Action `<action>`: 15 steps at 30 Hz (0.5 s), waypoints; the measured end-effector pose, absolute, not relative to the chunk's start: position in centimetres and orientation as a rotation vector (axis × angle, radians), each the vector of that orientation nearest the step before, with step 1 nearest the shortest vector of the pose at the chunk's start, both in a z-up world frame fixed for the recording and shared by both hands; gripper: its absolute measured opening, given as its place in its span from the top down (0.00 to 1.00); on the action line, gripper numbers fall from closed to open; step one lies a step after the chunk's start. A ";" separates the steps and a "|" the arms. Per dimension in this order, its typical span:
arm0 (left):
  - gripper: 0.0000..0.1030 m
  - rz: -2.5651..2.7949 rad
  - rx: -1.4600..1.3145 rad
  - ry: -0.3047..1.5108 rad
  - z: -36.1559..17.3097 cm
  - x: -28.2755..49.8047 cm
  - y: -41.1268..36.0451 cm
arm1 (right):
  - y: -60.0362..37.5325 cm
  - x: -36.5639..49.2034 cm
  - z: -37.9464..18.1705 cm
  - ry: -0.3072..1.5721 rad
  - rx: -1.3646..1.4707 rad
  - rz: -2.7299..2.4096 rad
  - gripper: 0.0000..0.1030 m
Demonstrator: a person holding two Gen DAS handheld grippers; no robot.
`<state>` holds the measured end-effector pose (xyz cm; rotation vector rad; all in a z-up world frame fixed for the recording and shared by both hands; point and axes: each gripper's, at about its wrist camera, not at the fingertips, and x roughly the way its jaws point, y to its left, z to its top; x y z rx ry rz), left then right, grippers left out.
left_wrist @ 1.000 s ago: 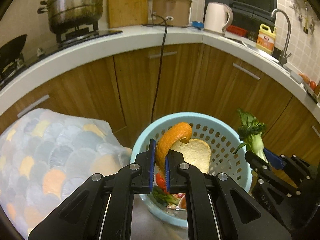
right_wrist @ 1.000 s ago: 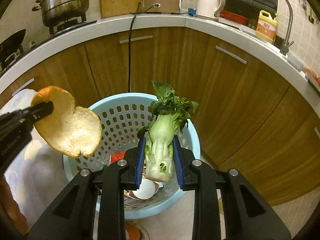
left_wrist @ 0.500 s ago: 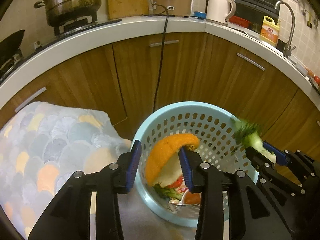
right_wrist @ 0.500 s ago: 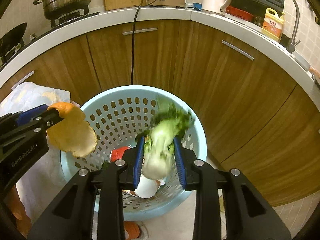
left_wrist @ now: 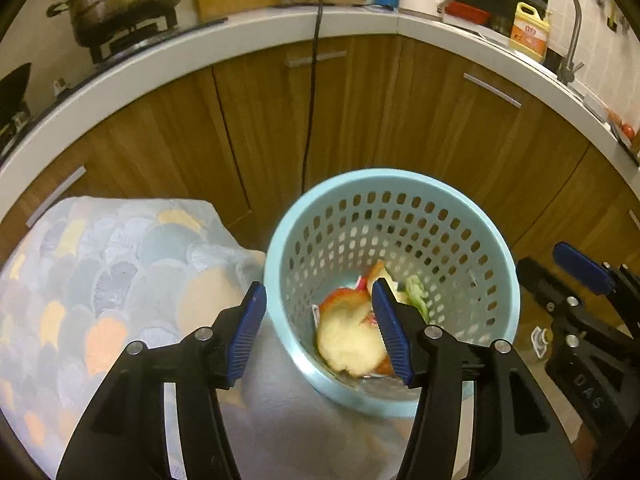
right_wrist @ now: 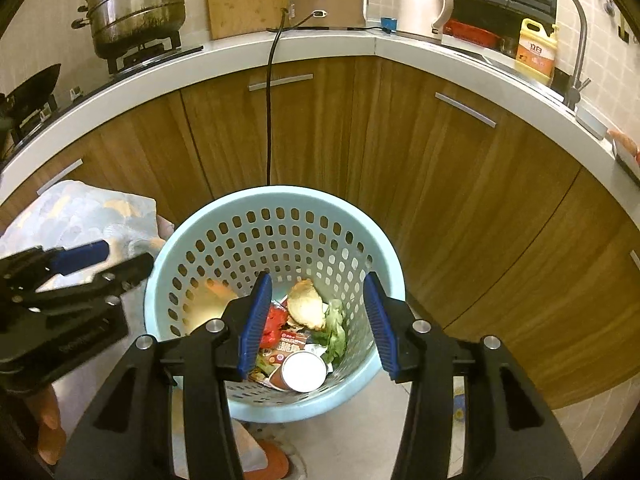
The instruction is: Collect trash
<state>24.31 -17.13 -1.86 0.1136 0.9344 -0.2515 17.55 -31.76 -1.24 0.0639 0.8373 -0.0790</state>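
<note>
A light blue perforated trash basket (left_wrist: 460,200) (right_wrist: 192,224) stands on the floor by the wooden cabinets. Inside lie an orange peel (left_wrist: 348,340) (right_wrist: 306,304), green bok choy (right_wrist: 334,330) (left_wrist: 416,296), a red wrapper (right_wrist: 272,326) and a white cup (right_wrist: 302,370). My left gripper (left_wrist: 318,330) is open and empty above the basket's near left rim; it also shows in the right wrist view (right_wrist: 116,262). My right gripper (right_wrist: 316,322) is open and empty over the basket; it also shows in the left wrist view (left_wrist: 560,264).
A table with a scale-patterned cloth (left_wrist: 100,276) stands left of the basket. Curved wooden cabinets (right_wrist: 460,184) and a white counter (right_wrist: 360,44) rise behind, with a black cord (right_wrist: 269,112) hanging down. The counter holds a pot (right_wrist: 136,8), kettle (right_wrist: 424,2) and faucet (right_wrist: 576,28).
Both grippers opened. The orange peel dropped from the left gripper and the bok choy from the right gripper into the basket.
</note>
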 end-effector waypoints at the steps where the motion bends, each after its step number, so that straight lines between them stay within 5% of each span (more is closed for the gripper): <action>1: 0.48 -0.252 0.104 0.939 -1.9 24.3 -17.0 | -31.7 17.4 -1.1 0.835 0.063 -0.079 0.57; 15: 0.40 -0.194 0.019 0.701 5.3 15.8 -11.3 | -28.4 12.7 3.1 0.731 0.057 0.014 0.57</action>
